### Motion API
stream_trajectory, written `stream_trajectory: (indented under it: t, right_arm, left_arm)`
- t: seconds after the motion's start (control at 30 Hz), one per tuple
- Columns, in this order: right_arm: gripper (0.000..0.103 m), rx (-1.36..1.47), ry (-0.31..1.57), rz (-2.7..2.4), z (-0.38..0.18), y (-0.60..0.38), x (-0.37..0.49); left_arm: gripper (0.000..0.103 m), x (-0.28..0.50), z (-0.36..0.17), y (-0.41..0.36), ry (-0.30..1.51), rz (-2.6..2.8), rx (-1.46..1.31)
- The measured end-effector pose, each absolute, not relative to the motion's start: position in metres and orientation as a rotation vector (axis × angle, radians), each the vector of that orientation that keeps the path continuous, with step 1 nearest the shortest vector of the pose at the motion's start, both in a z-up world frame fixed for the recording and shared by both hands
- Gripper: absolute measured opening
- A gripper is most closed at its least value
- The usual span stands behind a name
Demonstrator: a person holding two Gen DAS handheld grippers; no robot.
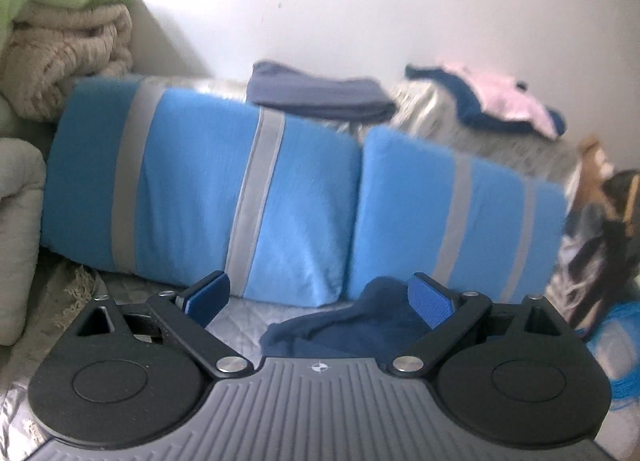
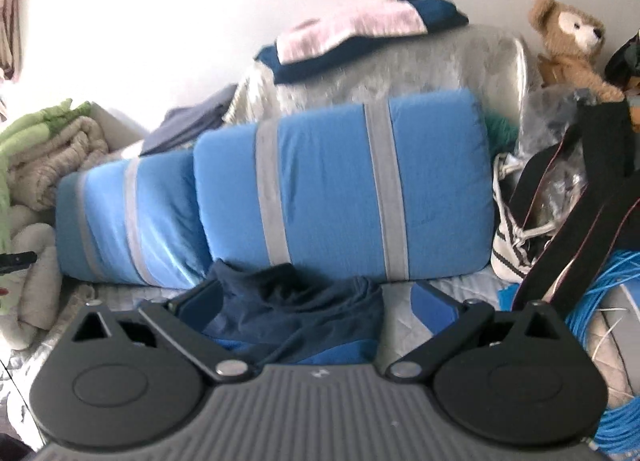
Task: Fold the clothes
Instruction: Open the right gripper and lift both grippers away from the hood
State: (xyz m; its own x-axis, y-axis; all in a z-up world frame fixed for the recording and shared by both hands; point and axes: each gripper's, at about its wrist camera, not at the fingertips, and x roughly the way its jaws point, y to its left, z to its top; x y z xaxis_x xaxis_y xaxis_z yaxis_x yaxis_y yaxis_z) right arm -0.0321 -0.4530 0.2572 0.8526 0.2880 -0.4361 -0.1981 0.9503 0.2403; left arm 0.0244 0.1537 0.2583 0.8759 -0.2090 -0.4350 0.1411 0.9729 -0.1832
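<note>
Overhead, both grippers (image 1: 318, 295) (image 2: 320, 301) spread wide, empty, above navy garment (image 2: 296, 309), pillows (image 2: 340, 189) behind.

Soft daylight, blown-out wall, motion smear and fisheye bending in both wrist views.

The plain white wall (image 2: 132, 13) glares brightest at upper left of the right wrist view, washing out detail there. The blue cushions with grey stripes (image 1: 208, 189) look smeared, their edges soft, as does the pink and navy folded cloth pile (image 2: 360, 29). Shadows are faint and diffuse. Frame corners darken and straight lines bow outward near the edges.
</note>
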Motion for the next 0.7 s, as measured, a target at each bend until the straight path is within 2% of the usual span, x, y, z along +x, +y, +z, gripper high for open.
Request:
stream_trajectory:
  t: [0.13, 0.3, 0.5, 0.7]
  right_arm:
    - [0.103, 0.149, 0.465, 0.259, 0.26, -0.457, -0.062]
    - [0.103, 0.119, 0.482, 0.239, 0.234, -0.476, -0.087]
    - [0.103, 0.136, 0.533, 0.218, 0.178, -0.509, -0.094]
    - [0.103, 0.135, 0.583, 0.214, 0.125, -0.53, -0.093]
  left_arm:
    - [0.098, -0.012, 0.271, 0.163, 0.444, -0.178, -0.145]
    - [0.098, -0.05, 0.258, 0.18, 0.455, -0.18, -0.098]
    - [0.098, -0.07, 0.2, 0.195, 0.551, -0.222, -0.005]
    - [0.098, -0.079, 0.142, 0.209, 0.629, -0.241, -0.057]
